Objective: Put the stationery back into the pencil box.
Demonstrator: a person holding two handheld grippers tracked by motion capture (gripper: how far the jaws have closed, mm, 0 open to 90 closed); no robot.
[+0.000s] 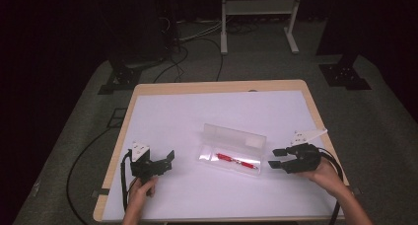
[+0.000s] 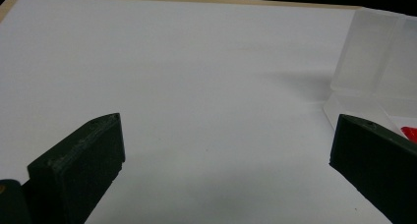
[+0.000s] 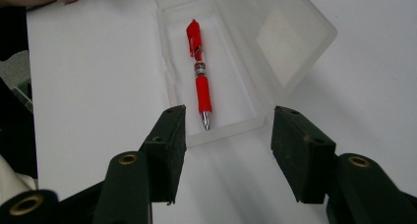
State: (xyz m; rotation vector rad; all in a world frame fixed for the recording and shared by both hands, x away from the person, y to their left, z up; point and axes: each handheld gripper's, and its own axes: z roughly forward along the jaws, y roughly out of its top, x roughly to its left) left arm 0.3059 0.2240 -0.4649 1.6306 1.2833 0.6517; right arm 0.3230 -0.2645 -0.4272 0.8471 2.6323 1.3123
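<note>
From the high view I see the clear plastic case (image 1: 231, 153) lying open near the middle of the white table (image 1: 197, 111), its lid standing up on the far side, with the red pen (image 1: 238, 161) lying along the tray. My right gripper (image 1: 276, 157) sits just right of the case, near the table's right edge, jaws pointing at the case's short end. My left gripper (image 1: 170, 158) rests well to the left of the case.

The right gripper view gives me what the high view cannot: the red pen (image 3: 199, 74) lies lengthwise in the tray with its metal tip toward me and its clip end far off, and the lid (image 3: 275, 37) leans away to the right. My right gripper (image 3: 228, 128) has its jaws apart with nothing between them but the near rim of the case (image 3: 216, 135), and I can't tell whether they touch it.

The left gripper view shows my left gripper (image 2: 226, 140) spread wide over bare white table, holding nothing, with the case (image 2: 373, 62) at the right edge and a sliver of red beside the right jaw.

Beyond the table I see dark floor, cables (image 1: 197, 47) and a white stand (image 1: 259, 18). Nothing lies between either gripper and the case.
</note>
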